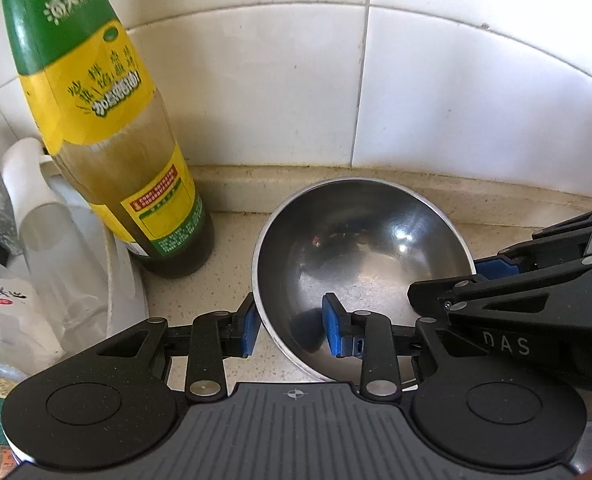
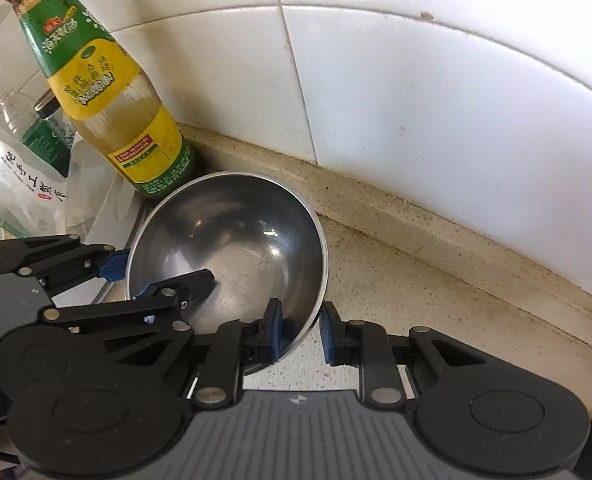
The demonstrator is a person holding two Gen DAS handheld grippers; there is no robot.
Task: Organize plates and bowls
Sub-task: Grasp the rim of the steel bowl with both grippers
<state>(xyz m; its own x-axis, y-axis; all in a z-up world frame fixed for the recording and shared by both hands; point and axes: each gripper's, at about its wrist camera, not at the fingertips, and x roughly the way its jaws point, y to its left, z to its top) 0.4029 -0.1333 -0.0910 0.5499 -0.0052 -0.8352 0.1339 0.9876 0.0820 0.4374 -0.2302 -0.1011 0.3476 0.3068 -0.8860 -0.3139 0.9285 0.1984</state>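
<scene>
Two hand-held grippers, left (image 1: 294, 326), right (image 2: 301, 330), clamped on steel bowl (image 1: 359, 236) rim

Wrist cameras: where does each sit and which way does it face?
Left wrist: on the left gripper, looking down along its fingers at the steel bowl; the right gripper enters from the right.
Right wrist: on the right gripper, angled down at the bowl's opposite rim.
Shared: bowl, green-and-yellow bottle, tiled wall.

A polished, mirror-like metal finish is shown by the bowl (image 1: 359, 248). The worktop (image 2: 395, 280) is speckled matt stone; glossy glazed tiles (image 1: 475, 100) are seen at twelve o'clock. The bottle (image 1: 108, 128) is labelled with glossy film.
</scene>
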